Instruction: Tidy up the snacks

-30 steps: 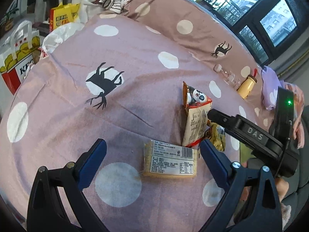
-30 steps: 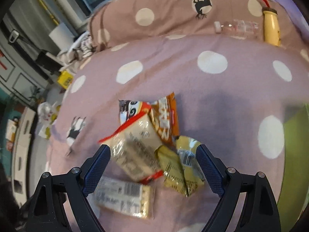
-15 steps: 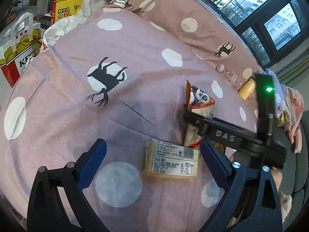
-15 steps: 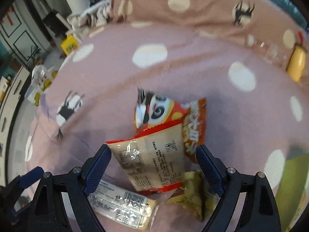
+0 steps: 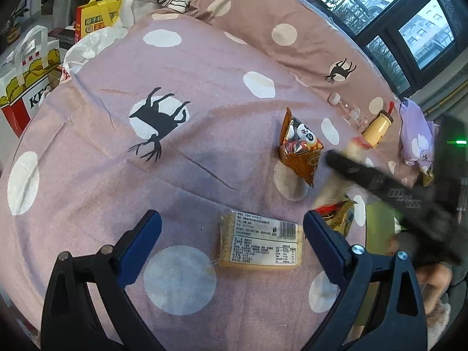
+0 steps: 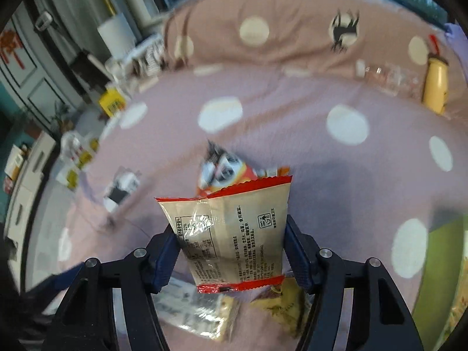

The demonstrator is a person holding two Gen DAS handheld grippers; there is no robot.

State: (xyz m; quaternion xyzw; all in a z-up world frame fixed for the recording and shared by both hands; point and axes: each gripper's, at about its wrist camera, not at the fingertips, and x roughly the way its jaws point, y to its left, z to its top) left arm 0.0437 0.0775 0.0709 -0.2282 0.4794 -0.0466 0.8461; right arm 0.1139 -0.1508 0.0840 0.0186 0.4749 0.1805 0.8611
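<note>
Right gripper [image 6: 232, 251] has its fingers pinching the beige crinkly snack packet with red sealed ends [image 6: 234, 234], held up off the pink polka-dot bed [image 5: 204, 93], so it's the carry step. Left gripper [image 5: 232, 231] hangs spread over the flat yellow biscuit pack with a white label [image 5: 260, 241], near the bed's front edge. Next, I'd guess: find it a spot, maybe beside the orange panda-print pouch [image 5: 298, 146].

Left tool [image 5: 231, 229] hangs with jaws spread wide; right tool [image 6: 232, 251] is clamped tight.
</note>
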